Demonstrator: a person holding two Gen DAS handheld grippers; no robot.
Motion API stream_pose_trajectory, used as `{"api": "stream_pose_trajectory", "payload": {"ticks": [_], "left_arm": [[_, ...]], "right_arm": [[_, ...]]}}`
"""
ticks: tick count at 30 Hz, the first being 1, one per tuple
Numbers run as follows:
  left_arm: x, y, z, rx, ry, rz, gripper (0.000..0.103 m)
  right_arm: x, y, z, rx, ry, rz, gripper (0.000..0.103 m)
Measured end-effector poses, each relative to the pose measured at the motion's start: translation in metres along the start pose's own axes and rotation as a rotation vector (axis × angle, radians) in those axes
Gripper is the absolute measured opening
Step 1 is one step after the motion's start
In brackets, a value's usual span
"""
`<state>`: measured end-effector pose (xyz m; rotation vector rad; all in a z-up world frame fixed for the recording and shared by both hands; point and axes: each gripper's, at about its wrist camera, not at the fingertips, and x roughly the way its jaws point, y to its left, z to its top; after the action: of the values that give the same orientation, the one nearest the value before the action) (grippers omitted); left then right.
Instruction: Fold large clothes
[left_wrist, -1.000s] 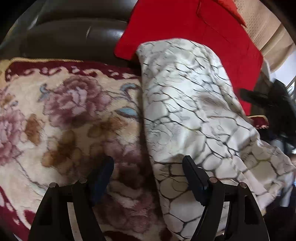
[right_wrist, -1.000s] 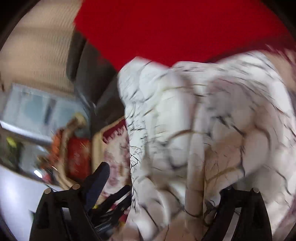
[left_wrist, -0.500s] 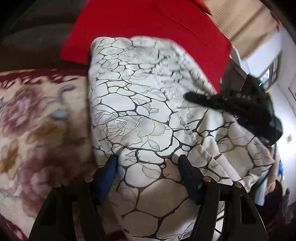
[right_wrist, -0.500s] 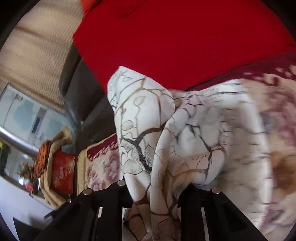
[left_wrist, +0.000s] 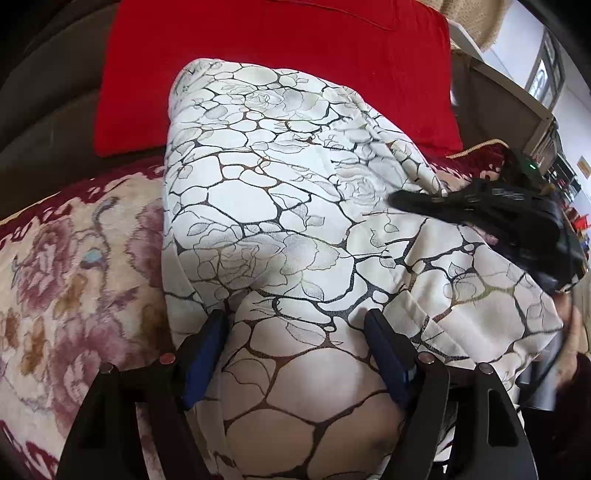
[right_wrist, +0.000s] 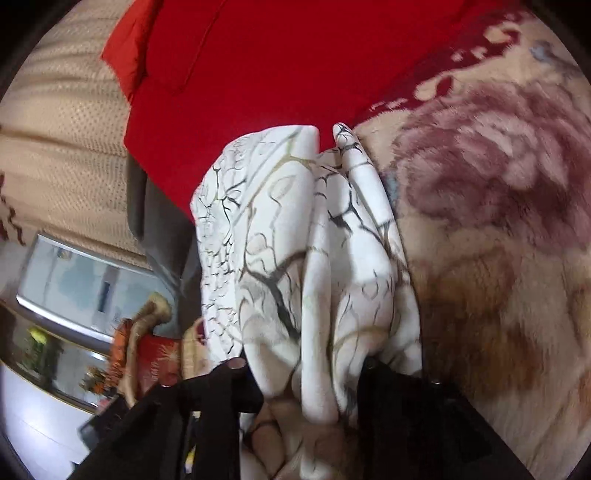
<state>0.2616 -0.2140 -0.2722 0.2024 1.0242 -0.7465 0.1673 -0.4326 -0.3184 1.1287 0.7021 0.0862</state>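
Floral blanket (left_wrist: 70, 266): cream pile with mauve and brown flowers and a dark red border; covers the seat at the left of the left wrist view and fills the right side of the right wrist view (right_wrist: 498, 258).
Sofa back (left_wrist: 48, 122): dark brown, behind the blanket at upper left.
Red cushion (left_wrist: 280, 62): leans against the sofa back, directly behind the garment; also seen across the top of the right wrist view (right_wrist: 280, 74).
Garment (left_wrist: 280, 206): large white cloth with a black and gold crackle-and-rose print; lies folded in a long bundle on the floral blanket, far end touching the red cushion, near end bulging up between the left fingers.
Left hand-held gripper (left_wrist: 295, 332): jaws spread wide and have just been opening; a rounded fold of the garment sits between the blue pads (left_wrist: 203, 350), and the cloth touches both. Whether the pads press it cannot be told.
Right hand-held gripper (right_wrist: 306, 369): seen from the left wrist as a black body (left_wrist: 491, 214) lying over the right edge of the garment. Its jaws have just been opening yet pinch a gathered bunch of the garment (right_wrist: 306, 258), which stands up in vertical pleats from the fingers.
Person's hand (left_wrist: 569, 332): partly visible at the far right edge, blurred.
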Motion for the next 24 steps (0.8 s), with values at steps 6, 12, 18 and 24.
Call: {"api": "stream_pose_trajectory", "payload": {"ticks": [6, 12, 18, 24], "left_arm": [[-0.028, -0.001, -0.024, -0.086, -0.040, -0.025, 0.077], [-0.052, -0.003, -0.046, -0.138, -0.064, -0.032, 0.077], [-0.073, 0.018, -0.063, -0.199, -0.061, -0.060, 0.078], [-0.037, 0.016, -0.067, -0.215, -0.009, -0.023, 0.093]], "right_arm": [[-0.078, 0.034, -0.016, -0.091, -0.100, -0.068, 0.072], [-0.106, 0.097, -0.041, -0.252, -0.106, 0.033, 0.064], [-0.048, 0.095, -0.067, -0.191, 0.029, 0.015, 0.038], [-0.021, 0.011, -0.075, -0.044, 0.048, -0.089, 0.000]]}}
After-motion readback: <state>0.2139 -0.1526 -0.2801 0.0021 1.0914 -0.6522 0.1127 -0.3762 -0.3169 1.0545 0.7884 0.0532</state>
